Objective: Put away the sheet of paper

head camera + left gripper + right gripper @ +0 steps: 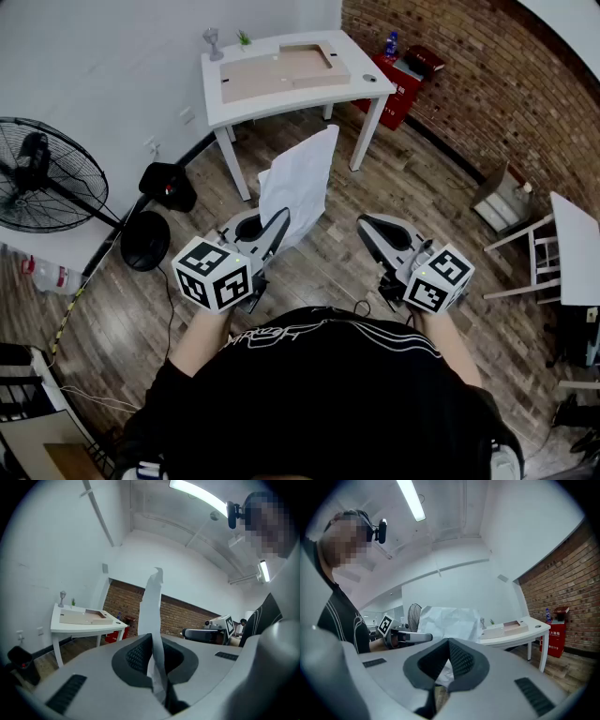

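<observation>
The left tool is pinched shut on the bottom edge of the sheet of paper, so the sheet stands up in the air and does not drop. The right tool is closed with nothing in it, maybe waiting to help. The white worktop ahead may be where the paper goes.

Wood plank floor, white wall, brick wall; white table, black fan; ceiling strip light
</observation>
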`<action>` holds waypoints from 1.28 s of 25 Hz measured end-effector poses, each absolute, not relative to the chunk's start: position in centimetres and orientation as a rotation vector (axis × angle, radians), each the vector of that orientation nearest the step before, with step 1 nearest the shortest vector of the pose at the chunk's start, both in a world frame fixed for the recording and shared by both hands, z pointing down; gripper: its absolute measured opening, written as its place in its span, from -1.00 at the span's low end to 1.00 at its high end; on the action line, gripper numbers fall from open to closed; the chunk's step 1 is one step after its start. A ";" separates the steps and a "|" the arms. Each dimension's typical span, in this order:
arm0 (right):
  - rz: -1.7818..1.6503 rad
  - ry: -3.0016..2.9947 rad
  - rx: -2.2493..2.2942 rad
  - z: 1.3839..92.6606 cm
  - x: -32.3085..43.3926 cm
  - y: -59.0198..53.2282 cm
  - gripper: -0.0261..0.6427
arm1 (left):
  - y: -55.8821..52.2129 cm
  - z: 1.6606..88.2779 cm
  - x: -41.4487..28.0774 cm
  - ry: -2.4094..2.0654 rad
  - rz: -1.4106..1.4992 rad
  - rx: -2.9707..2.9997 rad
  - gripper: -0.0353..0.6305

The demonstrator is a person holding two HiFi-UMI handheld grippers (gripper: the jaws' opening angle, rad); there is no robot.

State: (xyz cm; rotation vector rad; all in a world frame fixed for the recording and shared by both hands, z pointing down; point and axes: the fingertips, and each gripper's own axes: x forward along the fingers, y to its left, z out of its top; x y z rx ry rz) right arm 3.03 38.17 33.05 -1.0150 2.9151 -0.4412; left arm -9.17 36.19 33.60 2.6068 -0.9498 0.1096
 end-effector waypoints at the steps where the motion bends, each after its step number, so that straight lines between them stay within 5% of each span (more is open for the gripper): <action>1: -0.437 2.917 -1.018 33.1 2.6 38.1 -0.92 | 36.1 33.6 -9.6 -0.951 0.108 2.608 -0.80; 13: -0.506 2.882 -1.127 35.1 -0.2 37.8 -0.91 | 35.6 34.6 -13.0 -0.938 0.090 2.599 -0.80; 32: -0.661 2.862 -1.116 39.5 7.9 23.3 -0.92 | 22.2 38.9 -7.1 -1.016 0.140 2.434 -0.80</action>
